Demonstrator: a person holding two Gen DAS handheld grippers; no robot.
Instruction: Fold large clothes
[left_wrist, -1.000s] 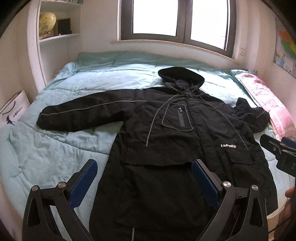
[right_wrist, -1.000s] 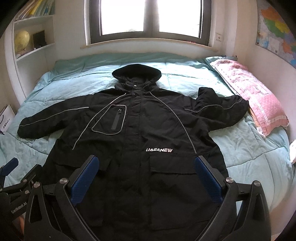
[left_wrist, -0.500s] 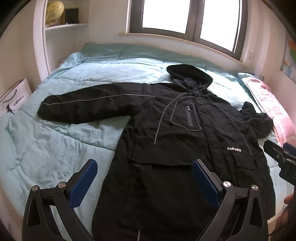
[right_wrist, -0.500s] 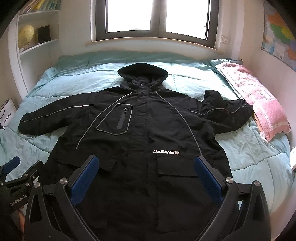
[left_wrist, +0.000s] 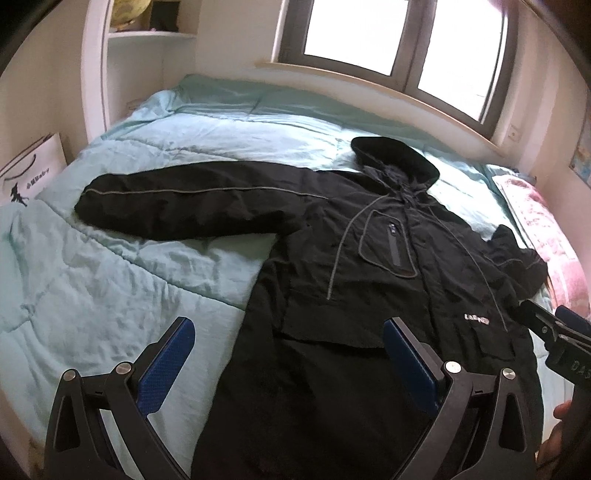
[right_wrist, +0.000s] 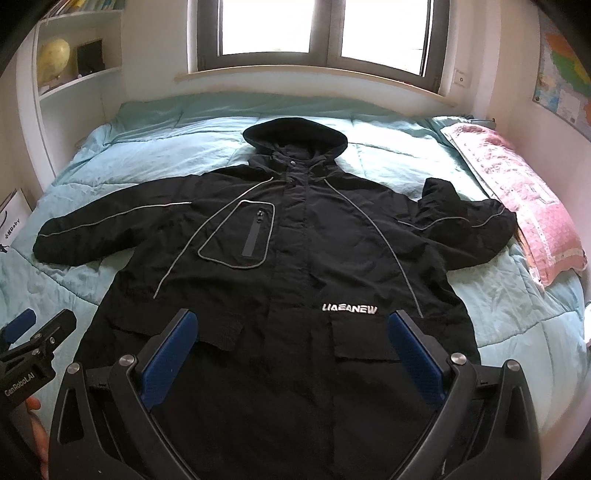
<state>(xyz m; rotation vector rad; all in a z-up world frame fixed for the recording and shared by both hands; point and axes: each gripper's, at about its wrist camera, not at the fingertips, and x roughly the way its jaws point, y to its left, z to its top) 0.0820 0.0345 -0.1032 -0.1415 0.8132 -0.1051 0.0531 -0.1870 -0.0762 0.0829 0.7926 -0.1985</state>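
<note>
One big black hooded coat (right_wrist: 295, 280) lies face up and spread flat on the pale green quilt (right_wrist: 399, 155), hood toward the window, hem toward me. Its long sleeve (left_wrist: 184, 203) stretches straight out on my left side; the other sleeve (right_wrist: 465, 229) is bent, its cuff near the pink pillow (right_wrist: 517, 206).

My left gripper (left_wrist: 288, 354) hovers above the coat's left hem edge, jaws spread wide, nothing between them. My right gripper (right_wrist: 291, 354) hangs over the lower front near the flap pockets, equally wide and empty. Neither touches cloth as far as I can tell.

Folding has not begun, I judge. The sensible opening is the outstretched left sleeve: I should pinch near the cuff, taking the full thickness of the padded cloth, and carry it across the chest so it lies flat over the zip pocket (right_wrist: 240, 236). The fabric looks slippery and bulky, so a shallow bite could slide off; the quilt underneath is soft and wrinkled, and I must avoid catching it with the cuff.

Around the bed: a paper bag (left_wrist: 26, 177) leans at the left wall, a globe (right_wrist: 53, 59) sits on the shelf, a map (right_wrist: 565, 85) hangs at right. Only the pillow crowds the bent sleeve.
</note>
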